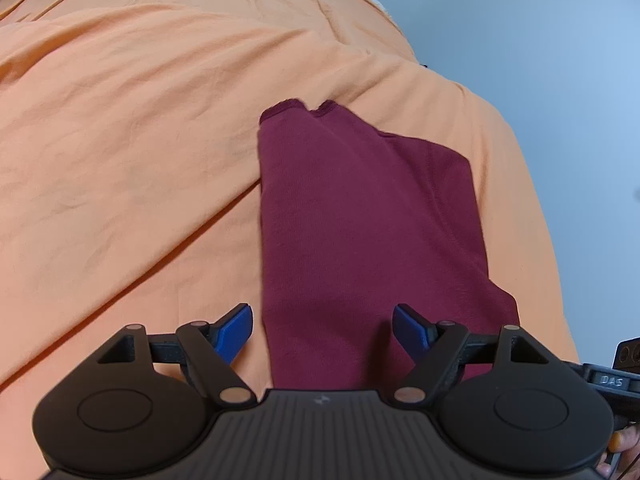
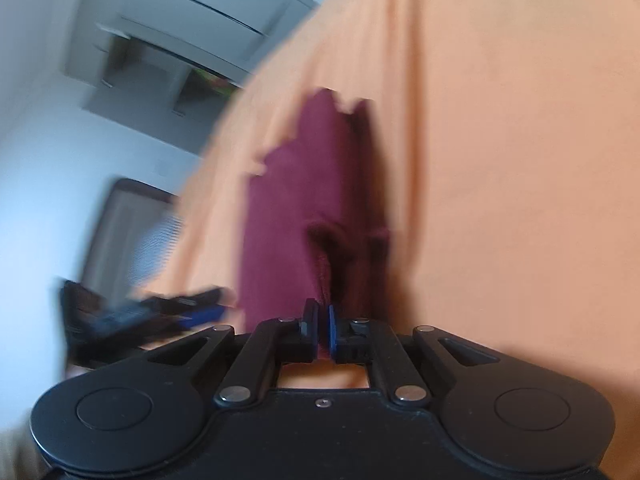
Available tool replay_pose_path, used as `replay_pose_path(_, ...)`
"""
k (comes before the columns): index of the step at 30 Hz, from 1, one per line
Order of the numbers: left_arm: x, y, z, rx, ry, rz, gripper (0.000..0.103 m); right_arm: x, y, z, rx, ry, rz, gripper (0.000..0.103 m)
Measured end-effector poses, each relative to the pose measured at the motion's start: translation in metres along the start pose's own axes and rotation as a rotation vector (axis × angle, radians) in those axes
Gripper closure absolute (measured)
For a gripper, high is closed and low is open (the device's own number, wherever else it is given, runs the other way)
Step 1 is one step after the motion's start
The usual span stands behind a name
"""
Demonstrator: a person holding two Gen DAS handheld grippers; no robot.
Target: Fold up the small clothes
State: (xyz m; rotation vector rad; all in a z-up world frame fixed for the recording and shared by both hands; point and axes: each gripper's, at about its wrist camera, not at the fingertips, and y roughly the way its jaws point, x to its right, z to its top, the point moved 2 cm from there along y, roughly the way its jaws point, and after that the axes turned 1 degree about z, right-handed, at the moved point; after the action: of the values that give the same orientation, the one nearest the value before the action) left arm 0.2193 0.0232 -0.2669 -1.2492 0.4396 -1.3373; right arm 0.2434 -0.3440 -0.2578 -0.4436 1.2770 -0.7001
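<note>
Item: maroon garment (image 1: 360,216), a small knit piece, lying partly folded lengthwise on the orange bed sheet (image 1: 120,140), with its ribbed neckline at the far end from your claws.

Handling: it is looking soft, light and limp, so it will likely be sagging and sliding wherever you are not supporting it. Taking it at a hem or at a doubled fold edge should be giving the surest hold.

Left claw (image 1: 324,332): hanging spread wide over the garment's near end, gripping nothing.

Right claw (image 2: 323,330): pressing nearly closed at the garment's near edge; the view is blurring, so you cannot tell whether cloth is pinched.

Containers: none showing.
</note>
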Motion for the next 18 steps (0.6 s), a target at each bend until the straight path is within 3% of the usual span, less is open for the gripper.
replay_pose_path(3, -0.002, 0.003, -0.004, -0.013, -0.006, 0.005, 0.022, 0.007, 0.013, -0.005, -0.041, -0.028, -0.068, 0.098)
replay_pose_path(6, -0.001, 0.003, -0.009, -0.022, 0.009, 0.007, 0.022, 0.003, 0.008, 0.000, -0.039, -0.005, -0.043, 0.080)
replay_pose_path(9, 0.001, -0.002, -0.018, -0.025, 0.025, -0.016, 0.022, -0.012, -0.014, 0.021, 0.076, -0.015, -0.016, 0.068)
replay_pose_path(10, 0.002, -0.001, -0.021, -0.026, 0.033, -0.023, 0.022, -0.017, -0.017, 0.033, 0.119, -0.020, -0.010, 0.057)
replay_pose_path(11, 0.003, 0.000, -0.026, -0.030, 0.044, -0.024, 0.022, -0.021, -0.016, 0.047, 0.147, -0.032, -0.012, 0.052)
replay_pose_path(15, 0.003, 0.012, -0.044, -0.065, 0.047, -0.006, 0.022, -0.030, 0.020, 0.108, 0.175, -0.114, -0.044, 0.052)
replay_pose_path(18, 0.000, 0.018, -0.052, -0.072, 0.051, 0.002, 0.024, -0.021, 0.055, 0.139, 0.141, -0.080, -0.022, 0.056)
